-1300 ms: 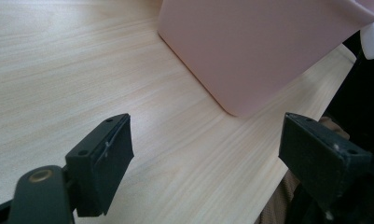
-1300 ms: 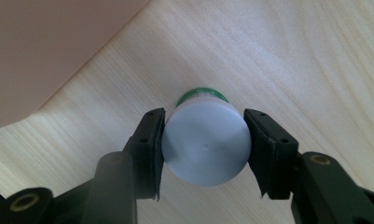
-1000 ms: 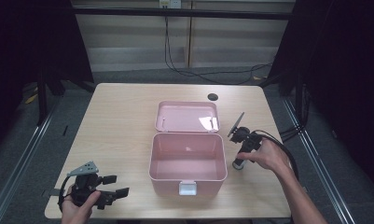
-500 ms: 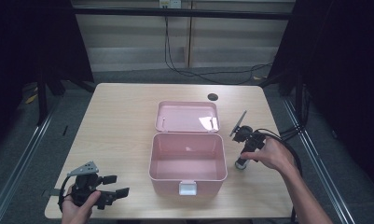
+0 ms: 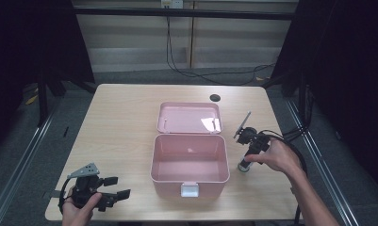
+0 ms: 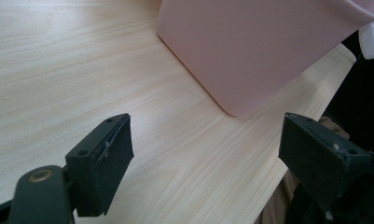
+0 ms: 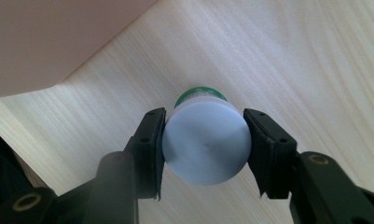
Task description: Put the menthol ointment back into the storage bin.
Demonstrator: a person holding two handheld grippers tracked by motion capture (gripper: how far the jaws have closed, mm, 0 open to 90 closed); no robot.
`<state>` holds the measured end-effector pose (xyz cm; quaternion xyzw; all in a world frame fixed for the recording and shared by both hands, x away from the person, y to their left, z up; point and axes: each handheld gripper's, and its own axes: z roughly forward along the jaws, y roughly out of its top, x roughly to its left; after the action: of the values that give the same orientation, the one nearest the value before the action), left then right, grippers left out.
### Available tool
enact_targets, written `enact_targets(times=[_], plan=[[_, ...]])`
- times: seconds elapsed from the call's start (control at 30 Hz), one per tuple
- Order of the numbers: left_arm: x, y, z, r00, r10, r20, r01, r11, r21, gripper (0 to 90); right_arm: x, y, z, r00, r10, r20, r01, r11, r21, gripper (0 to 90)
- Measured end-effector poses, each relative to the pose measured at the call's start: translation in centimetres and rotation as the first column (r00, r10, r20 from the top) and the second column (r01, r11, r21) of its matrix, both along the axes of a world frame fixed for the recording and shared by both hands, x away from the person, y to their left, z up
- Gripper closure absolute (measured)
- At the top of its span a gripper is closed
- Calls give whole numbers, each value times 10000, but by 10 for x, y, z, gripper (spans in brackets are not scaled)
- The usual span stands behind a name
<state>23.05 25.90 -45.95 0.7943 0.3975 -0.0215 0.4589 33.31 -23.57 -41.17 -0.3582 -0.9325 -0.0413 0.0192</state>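
- R gripper [image 7: 204, 140] has its jaws closed onto the white cap of a small bottle [image 7: 205, 142]; pads touch both sides of the cap, green band showing just below it.
- High view: the bottle [image 5: 244, 165] stands upright on the table [image 5: 120, 117], just beside the pink box [image 5: 189, 162], at abt 3 o'clock from it.
- Vs 1 s ago: R hand [image 5: 276, 155] sits a bit lower/closer over the bottle, gripper tilted down onto it; bottle itself hasn't shifted, still on the wood.
- Meaning, as I read it: grasp looks made, lift not begun. Likely next is up and over the box wall toward 9 o'clock, into the open box, which looks empty.
- Box lid [image 5: 189, 117] lies flat open at 12 o'clock of the box, white latch [image 5: 190, 189] at 6; nothing changed there.
- L gripper [image 5: 104, 193] idles near the table's 7 o'clock corner, jaws wide apart, holding nothing; same spot as before. In its own view the box corner [image 6: 268, 51] is ahead, apart from the jaws.
- Risk: round cap, narrow pads, so may slip or tilt on lift.
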Motion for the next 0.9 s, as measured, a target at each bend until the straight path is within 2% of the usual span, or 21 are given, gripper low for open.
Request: enact_targets(times=[0.23,0.3,0.57,0.9], plan=[[0,0,0,10000,-28,-11,28,10000,19,174,-3,0,14,9997,154,166,-156,9998,98,514],[0,0,0,10000,-32,-2,32,10000,27,174,-5,0,20,9997,204,166,-203,9998,-15,514],[0,1,0,10000,-62,57,63,10000,-48,163,-8,3,31,9978,592,293,-592,9982,-2,514],[0,0,0,9999,-121,89,121,9999,0,164,-10,6,47,9956,757,546,-764,9970,119,514]])
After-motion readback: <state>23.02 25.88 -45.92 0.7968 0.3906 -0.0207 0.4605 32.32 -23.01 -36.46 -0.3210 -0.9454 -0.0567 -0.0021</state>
